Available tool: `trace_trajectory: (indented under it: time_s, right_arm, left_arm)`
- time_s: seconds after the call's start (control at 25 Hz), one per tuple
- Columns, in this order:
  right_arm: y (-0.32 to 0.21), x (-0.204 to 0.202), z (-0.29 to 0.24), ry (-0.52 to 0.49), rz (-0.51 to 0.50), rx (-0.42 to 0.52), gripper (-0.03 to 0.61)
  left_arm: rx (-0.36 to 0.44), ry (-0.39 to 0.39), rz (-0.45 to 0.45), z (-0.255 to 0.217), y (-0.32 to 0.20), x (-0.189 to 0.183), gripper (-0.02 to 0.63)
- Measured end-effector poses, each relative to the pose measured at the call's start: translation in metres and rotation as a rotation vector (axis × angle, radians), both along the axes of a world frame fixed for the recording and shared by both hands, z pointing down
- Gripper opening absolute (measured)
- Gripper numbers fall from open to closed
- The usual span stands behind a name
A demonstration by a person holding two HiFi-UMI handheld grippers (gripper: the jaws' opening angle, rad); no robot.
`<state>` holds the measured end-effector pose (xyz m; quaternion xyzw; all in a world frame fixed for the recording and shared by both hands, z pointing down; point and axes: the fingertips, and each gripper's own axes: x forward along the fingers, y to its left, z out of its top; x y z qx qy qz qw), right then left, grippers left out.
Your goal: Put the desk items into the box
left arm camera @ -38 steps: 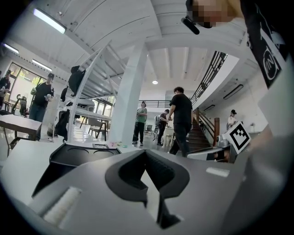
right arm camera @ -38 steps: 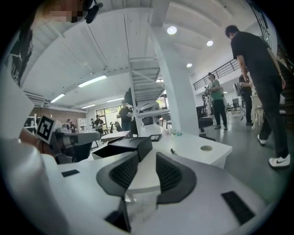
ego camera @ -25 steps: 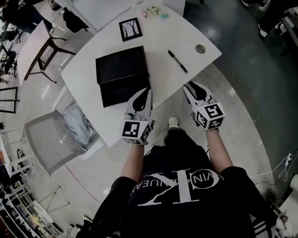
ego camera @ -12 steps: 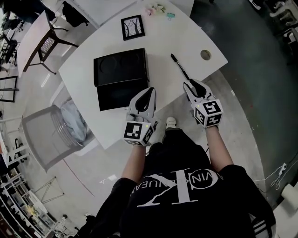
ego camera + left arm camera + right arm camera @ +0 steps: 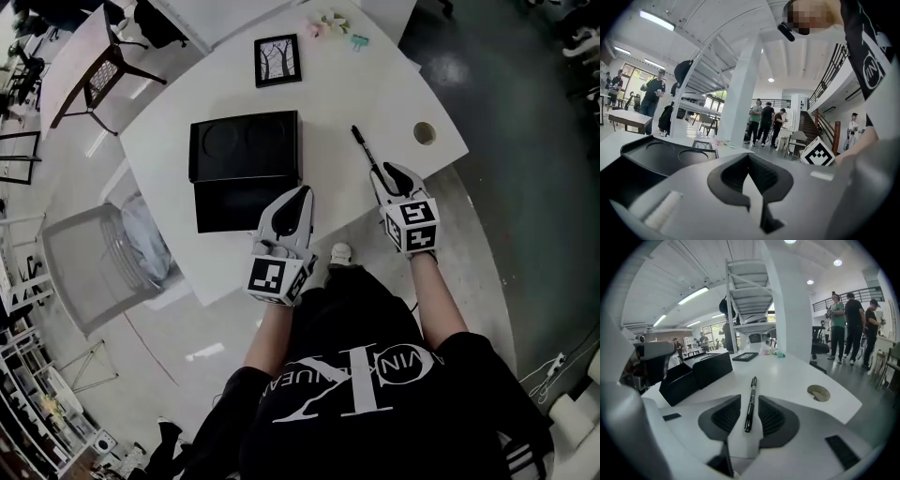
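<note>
A black pen (image 5: 366, 150) lies on the white table (image 5: 366, 84); its near end sits between the fingers of my right gripper (image 5: 392, 174), which is open around it without touching it. In the right gripper view the pen (image 5: 750, 401) runs straight away from my right gripper (image 5: 749, 400). An open black box (image 5: 246, 145) with its lid part (image 5: 239, 202) stands left of centre. My left gripper (image 5: 292, 208) is shut and empty at the box's near right corner; the left gripper view shows its tips (image 5: 749, 157) together and the box (image 5: 661, 157) ahead to the left.
A framed tree picture (image 5: 278, 61) and small pastel clips (image 5: 336, 22) lie at the table's far side. A round cable hole (image 5: 425, 132) is near the right edge. A grey chair (image 5: 89, 272) holding cloth stands to the left. People stand in the background (image 5: 853, 324).
My right gripper has moved forward until the pen's near end lies between its fingers. The left gripper has edged closer to the box. The head view has shifted slightly.
</note>
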<state>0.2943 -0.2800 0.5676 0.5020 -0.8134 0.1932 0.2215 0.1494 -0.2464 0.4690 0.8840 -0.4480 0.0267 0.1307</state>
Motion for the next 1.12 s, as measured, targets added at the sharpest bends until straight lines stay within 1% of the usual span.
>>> trace_trajectory:
  time_s: [0.28,0.4,0.48,0.6,0.72,0.84,0.96,1.12]
  right_arm:
    - [-0.01,-0.003,0.017,0.066,-0.039,-0.083,0.106]
    - [-0.011,-0.007,0.024,0.13,-0.07,-0.123,0.086]
    - [-0.01,-0.009,0.028,0.157,-0.085,-0.146,0.078]
    - [-0.011,-0.009,0.028,0.145,-0.089,-0.166,0.072]
    - [-0.011,-0.012,0.028,0.162,-0.12,-0.175,0.058]
    - [-0.012,-0.01,0.027,0.13,-0.097,-0.178,0.057]
    - [-0.012,-0.011,0.02,0.086,-0.072,-0.162,0.057]
    - [-0.012,-0.02,0.004,0.057,-0.073,-0.12,0.057]
  left_arm:
    - [0.0,0.0,-0.03,-0.004,-0.008,-0.001,0.009]
    - [-0.02,-0.009,-0.05,-0.002,-0.01,-0.005,0.009]
    - [-0.014,-0.005,-0.052,-0.003,-0.009,-0.005,0.009]
    - [-0.006,-0.004,-0.055,-0.004,-0.008,-0.006,0.009]
    - [-0.002,-0.004,-0.068,-0.005,-0.005,-0.01,0.009]
    - [-0.001,-0.006,-0.081,-0.006,-0.001,-0.016,0.009]
    - [0.004,-0.006,-0.095,-0.007,0.004,-0.024,0.009]
    - [0.009,-0.006,-0.115,-0.009,0.012,-0.036,0.009]
